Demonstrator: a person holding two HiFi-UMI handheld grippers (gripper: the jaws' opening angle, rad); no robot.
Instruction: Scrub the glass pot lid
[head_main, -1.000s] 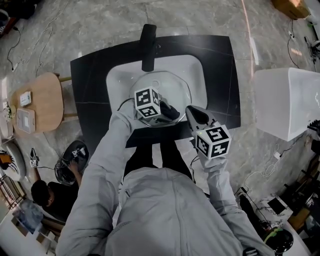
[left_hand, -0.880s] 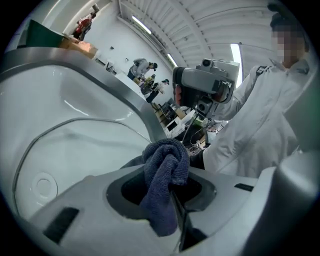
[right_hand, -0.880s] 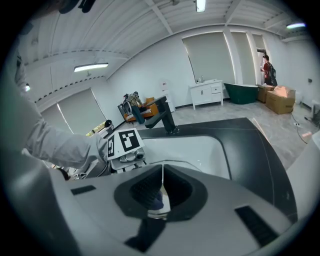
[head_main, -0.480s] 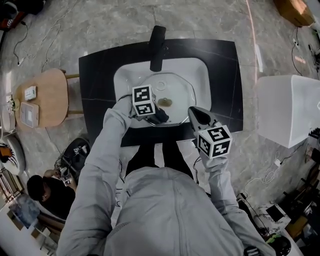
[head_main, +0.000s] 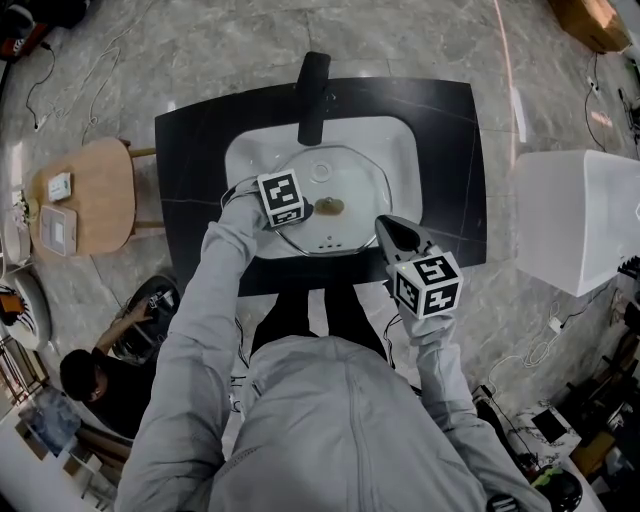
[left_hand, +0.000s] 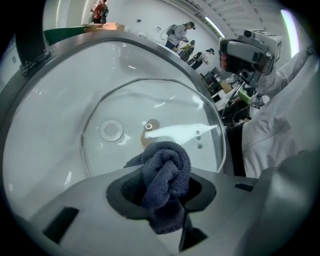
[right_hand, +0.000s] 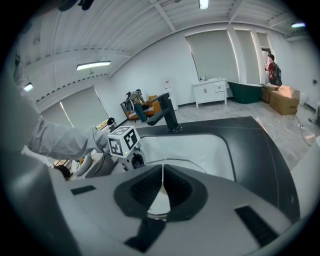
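Your left gripper is clamped tight on the bunched, nubbly dark cloth. It's slid from the lid's near edge up beside the brown centre fitting, so I'd say the scrubbing's well under way. The glass lid lies flat in the glossy white sink, round, smooth and metal-rimmed. Your right gripper hangs closed and empty near the black counter.

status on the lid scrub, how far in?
Done: the glass lid lies flat in the sink, and the left gripper has its jaws shut on a dark cloth.
In hand: the cloth is over the lid near its centre; contact can't be confirmed. The right gripper is shut, empty, back by the sink's front edge.
Left: probably most of the scrubbing; nothing shows how much glass is wiped.
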